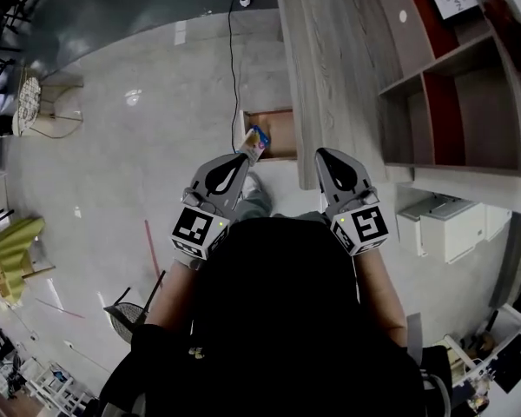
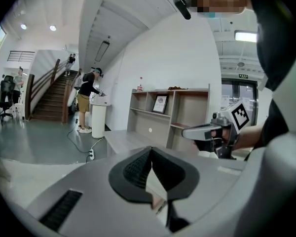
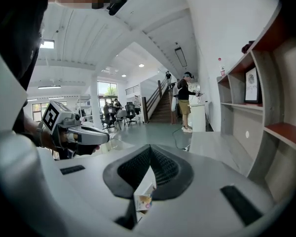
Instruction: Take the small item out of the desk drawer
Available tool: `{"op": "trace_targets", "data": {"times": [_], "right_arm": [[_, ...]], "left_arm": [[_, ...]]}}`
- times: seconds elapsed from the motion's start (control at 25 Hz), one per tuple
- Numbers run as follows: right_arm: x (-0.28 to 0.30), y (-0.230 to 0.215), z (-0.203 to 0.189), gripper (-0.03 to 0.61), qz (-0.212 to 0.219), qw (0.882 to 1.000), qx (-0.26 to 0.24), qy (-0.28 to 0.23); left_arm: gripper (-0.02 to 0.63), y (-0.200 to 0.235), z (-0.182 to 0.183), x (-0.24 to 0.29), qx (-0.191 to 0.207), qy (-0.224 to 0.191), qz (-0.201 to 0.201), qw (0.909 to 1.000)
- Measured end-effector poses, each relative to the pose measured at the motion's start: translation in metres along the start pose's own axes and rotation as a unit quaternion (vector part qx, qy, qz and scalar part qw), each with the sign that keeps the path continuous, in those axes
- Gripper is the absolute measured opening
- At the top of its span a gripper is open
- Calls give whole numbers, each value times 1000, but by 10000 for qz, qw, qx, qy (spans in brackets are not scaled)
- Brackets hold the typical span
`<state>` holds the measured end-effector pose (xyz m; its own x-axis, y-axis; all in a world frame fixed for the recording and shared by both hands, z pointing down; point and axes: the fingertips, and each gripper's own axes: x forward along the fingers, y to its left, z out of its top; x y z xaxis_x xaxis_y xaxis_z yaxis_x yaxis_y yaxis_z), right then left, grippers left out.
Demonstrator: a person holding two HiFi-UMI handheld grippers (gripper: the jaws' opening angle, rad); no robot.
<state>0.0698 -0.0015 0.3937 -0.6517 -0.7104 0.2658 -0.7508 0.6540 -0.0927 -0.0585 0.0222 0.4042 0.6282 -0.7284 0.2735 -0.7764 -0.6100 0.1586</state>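
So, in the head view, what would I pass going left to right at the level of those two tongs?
left tongs → open drawer → right tongs → shelf unit

I see bright, even light from ceiling lamps (image 2: 53,28); the floor (image 1: 132,98) glares, edges curve into black corners, nearest surfaces blur.

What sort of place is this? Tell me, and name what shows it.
Probably an open-plan office or workshop hall: a long wooden desk with its drawer open, a shelf unit beside it, and a staircase beyond.
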Motion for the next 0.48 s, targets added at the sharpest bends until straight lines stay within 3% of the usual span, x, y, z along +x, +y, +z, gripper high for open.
{"op": "trace_targets", "data": {"times": [0.24, 0.48], "right_arm": [[72, 22, 20, -3, 24, 9994, -340, 94], [108, 30, 22, -3, 16, 9989, -373, 290]], "left_arm": [[9, 72, -1, -5, -57, 74, -105, 9999], [9, 114, -24, 0, -287, 253, -145, 9992]]}}
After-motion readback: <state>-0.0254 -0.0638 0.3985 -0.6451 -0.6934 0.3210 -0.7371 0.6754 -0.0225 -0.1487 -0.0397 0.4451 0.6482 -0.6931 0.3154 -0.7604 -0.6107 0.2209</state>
